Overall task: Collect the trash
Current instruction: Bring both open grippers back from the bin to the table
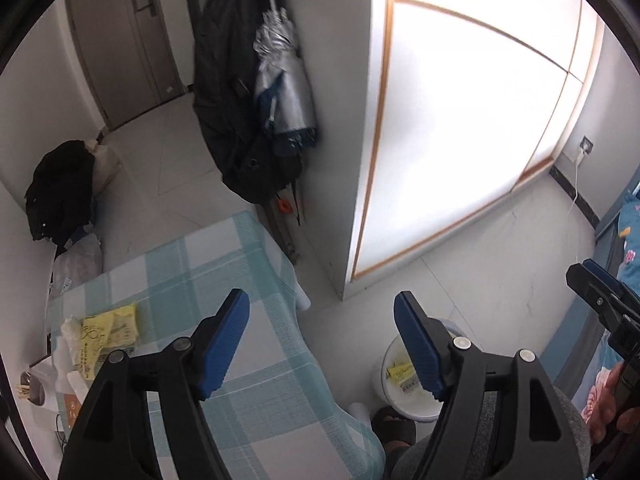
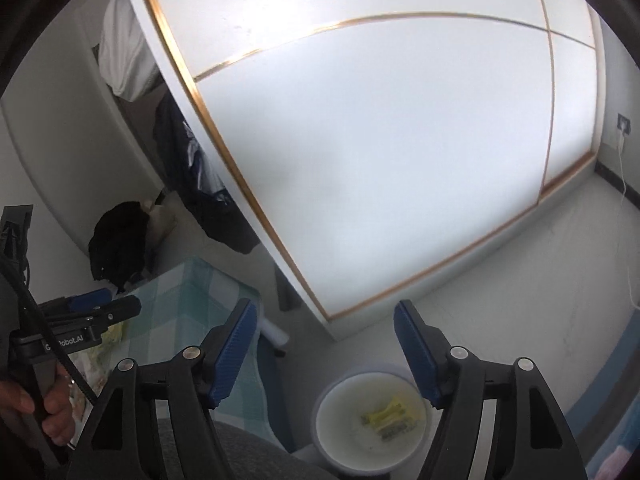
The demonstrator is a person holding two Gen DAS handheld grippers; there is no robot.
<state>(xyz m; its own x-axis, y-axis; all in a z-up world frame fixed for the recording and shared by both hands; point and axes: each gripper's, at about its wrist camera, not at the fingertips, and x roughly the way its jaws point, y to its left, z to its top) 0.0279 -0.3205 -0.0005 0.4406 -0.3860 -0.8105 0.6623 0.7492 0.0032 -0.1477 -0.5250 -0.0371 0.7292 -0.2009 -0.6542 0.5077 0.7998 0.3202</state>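
A white bin [image 2: 332,404] stands on the floor beside the table, with a yellow wrapper [image 2: 390,420] lying in it; the left wrist view shows the same bin [image 1: 380,372] and its yellow wrapper [image 1: 400,372]. My right gripper [image 2: 325,350] hangs high above the bin, open and empty. My left gripper [image 1: 322,344] is open and empty too, above the table's edge. On the blue checked tablecloth [image 1: 208,272] at the left lie yellow wrappers [image 1: 108,332] and white crumpled paper [image 1: 70,336].
A white wardrobe [image 1: 460,120] with gold trim fills the back. Dark clothes and a silver umbrella [image 1: 280,92] hang at its side. A black garment [image 1: 60,192] is heaped by the wall. A bed [image 1: 624,240] lies at the right. A sandalled foot [image 1: 394,426] stands beside the bin.
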